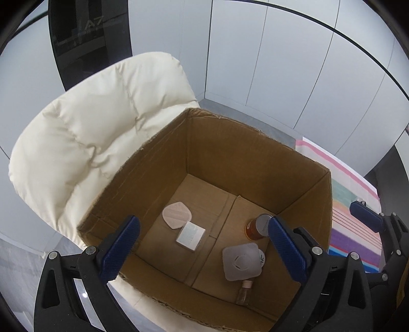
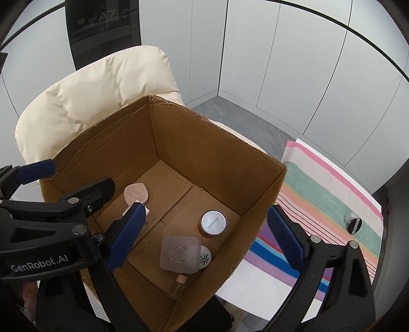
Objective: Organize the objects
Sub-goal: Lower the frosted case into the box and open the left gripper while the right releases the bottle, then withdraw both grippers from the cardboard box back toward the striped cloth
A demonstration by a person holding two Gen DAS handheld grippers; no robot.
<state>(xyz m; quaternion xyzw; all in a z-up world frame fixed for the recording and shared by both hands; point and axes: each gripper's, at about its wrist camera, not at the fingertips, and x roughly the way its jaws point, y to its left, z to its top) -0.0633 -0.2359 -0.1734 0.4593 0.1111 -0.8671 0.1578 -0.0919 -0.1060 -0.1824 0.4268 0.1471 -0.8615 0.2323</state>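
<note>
Left wrist view: a cardboard box (image 1: 255, 158) — brown, corrugated, ragged at the rim — is seen set on a cream quilted cushion (image 1: 89, 127).
Box floor: a pink rounded pad (image 1: 177, 214), a white square packet (image 1: 190, 235), an amber jar (image 1: 257, 226) with a metal lid, a frosted square lid (image 1: 241, 261), a small clear bottle (image 1: 244, 292).
Left gripper (image 1: 202, 245): spread wide, nothing held.
Right gripper (image 2: 204, 242): spread wide, nothing held — ribbed blue pads (image 2: 127, 237).
Beside box: a striped cloth (image 2: 319, 194).

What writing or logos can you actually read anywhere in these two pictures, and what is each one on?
"GenRobot.AI": white lettering on the black body of the left gripper, seen from the right wrist camera.
"A7": pale sign on the dark panel behind the chair.
Printed code on the amber jar's silver lid: too small to read.
Green leaf-like logo on the white round disc: no words.
</note>
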